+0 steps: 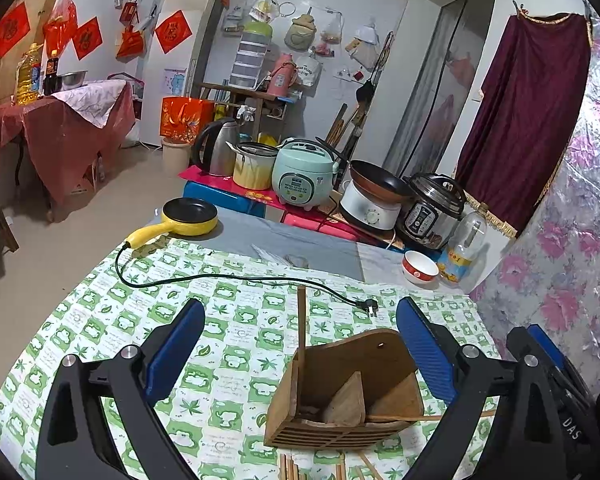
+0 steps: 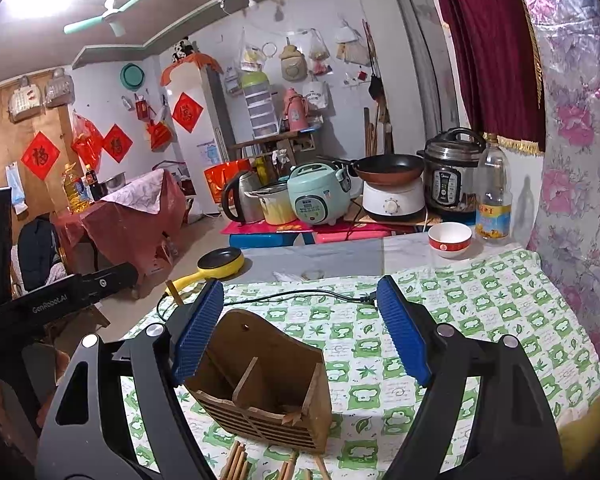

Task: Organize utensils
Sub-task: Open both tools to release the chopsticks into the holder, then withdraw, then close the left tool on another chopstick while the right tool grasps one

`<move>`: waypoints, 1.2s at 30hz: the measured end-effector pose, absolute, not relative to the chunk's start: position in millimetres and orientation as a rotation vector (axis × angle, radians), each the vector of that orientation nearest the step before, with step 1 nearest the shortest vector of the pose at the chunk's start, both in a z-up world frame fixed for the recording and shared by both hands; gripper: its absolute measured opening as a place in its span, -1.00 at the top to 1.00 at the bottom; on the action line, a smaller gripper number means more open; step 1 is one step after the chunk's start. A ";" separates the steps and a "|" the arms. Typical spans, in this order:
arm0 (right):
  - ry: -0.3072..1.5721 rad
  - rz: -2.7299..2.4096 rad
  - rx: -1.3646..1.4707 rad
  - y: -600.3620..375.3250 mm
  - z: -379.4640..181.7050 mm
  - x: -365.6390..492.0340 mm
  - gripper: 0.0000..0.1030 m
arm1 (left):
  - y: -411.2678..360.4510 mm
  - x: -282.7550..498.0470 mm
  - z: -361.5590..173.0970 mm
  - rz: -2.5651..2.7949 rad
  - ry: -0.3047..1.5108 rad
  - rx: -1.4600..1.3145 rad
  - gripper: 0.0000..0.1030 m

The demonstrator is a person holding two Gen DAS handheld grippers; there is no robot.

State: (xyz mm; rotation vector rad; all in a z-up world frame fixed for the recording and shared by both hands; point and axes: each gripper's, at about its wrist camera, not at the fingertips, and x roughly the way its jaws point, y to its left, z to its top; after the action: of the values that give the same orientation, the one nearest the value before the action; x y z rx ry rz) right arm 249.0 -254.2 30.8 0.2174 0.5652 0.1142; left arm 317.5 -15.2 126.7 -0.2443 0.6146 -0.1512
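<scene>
The wooden utensil holder (image 1: 340,392) stands upright on the green-checked tablecloth (image 1: 140,320), near the front edge of the table, its compartments mostly empty apart from one chopstick (image 1: 301,320) leaning up out of its left corner. More chopsticks (image 2: 236,464) lie loose on the cloth just in front of it.

The left gripper (image 1: 300,344) has its jaws spread wide around the holder, with nothing in its grasp. The right gripper (image 2: 300,332) is also open and empty; its left pad sits right against the holder's back panel (whether it actually touches, I cannot tell).

My worry is the holder itself. It looks light and tall, so a pad brushing it while reaching down for the loose sticks could tip or shove it. The chopsticks are thin and lie close together, so a pinch may catch several or roll them away. The black power cord (image 1: 220,278) lies farther back, clear of the work.
</scene>
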 end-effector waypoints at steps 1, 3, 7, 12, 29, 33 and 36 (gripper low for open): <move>0.561 0.114 0.216 -254.4 31.9 246.8 -0.49 | -15.5 315.4 127.6 -0.149 0.610 -0.238 -0.84; 0.550 0.112 0.213 -254.4 36.1 241.2 -0.50 | -17.3 309.8 129.3 -0.145 0.600 -0.224 -0.84; 0.524 0.098 0.210 -257.4 45.0 224.9 -0.61 | -23.5 292.7 136.0 -0.121 0.562 -0.181 -0.84; 0.511 0.081 0.217 -262.7 52.5 205.3 -0.61 | -32.3 267.1 143.1 -0.082 0.501 -0.115 -0.89; 0.721 0.064 0.109 -305.7 -68.0 118.5 -0.82 | 1.5 192.0 -19.5 -0.273 0.828 0.051 -0.89; 0.815 0.109 0.200 -323.2 -86.0 111.2 -0.82 | -2.9 165.6 -40.4 -0.377 0.904 0.120 -0.89; 0.812 0.109 0.217 -324.0 -85.6 109.1 -0.82 | -7.3 153.2 -47.4 -0.436 0.933 0.153 -0.89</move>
State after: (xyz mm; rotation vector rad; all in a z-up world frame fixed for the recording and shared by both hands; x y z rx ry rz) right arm 109.1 -324.0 -85.6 0.2170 0.8123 0.1088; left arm 153.2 -7.3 -47.4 0.1527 0.9334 -0.4360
